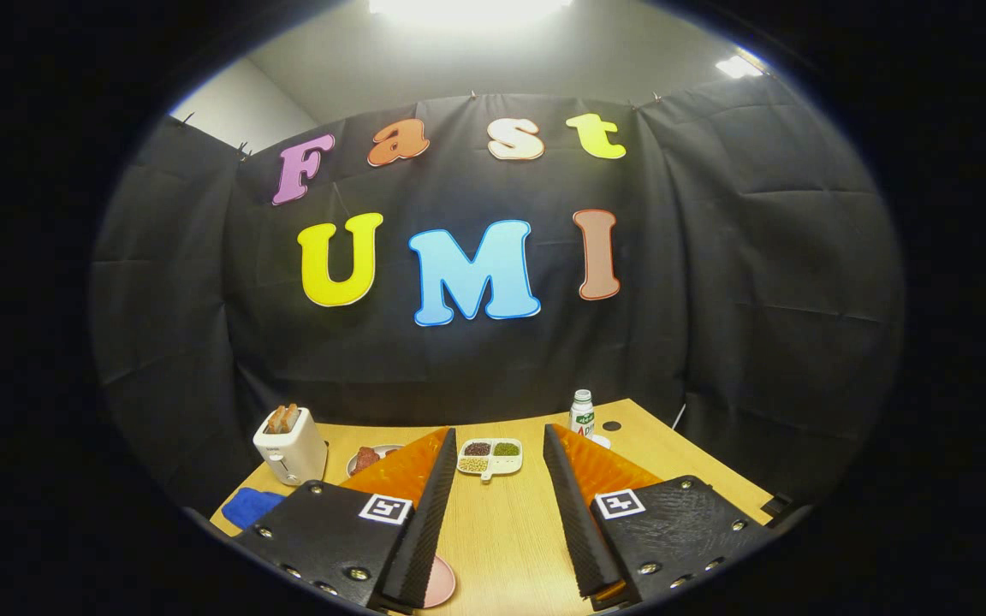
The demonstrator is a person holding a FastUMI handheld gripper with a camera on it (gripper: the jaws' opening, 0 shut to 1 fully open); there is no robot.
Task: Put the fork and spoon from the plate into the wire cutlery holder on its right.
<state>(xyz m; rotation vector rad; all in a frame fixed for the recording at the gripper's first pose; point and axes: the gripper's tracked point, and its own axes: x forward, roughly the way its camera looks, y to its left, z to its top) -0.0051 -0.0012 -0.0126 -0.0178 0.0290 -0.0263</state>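
- We see the hand-held gripper (500, 449) above the table (501, 530), fingers spread wide with nothing between them.
- A pink plate (440, 583) edge shows beneath the left finger.
- Beyond the fingers stand a toaster (291, 447), a divided dish (490, 458) and a bottle (581, 413).

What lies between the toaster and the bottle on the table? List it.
In the gripper view, a small plate and a divided dish of grains lie between toaster and bottle, beyond the open hand-held gripper.
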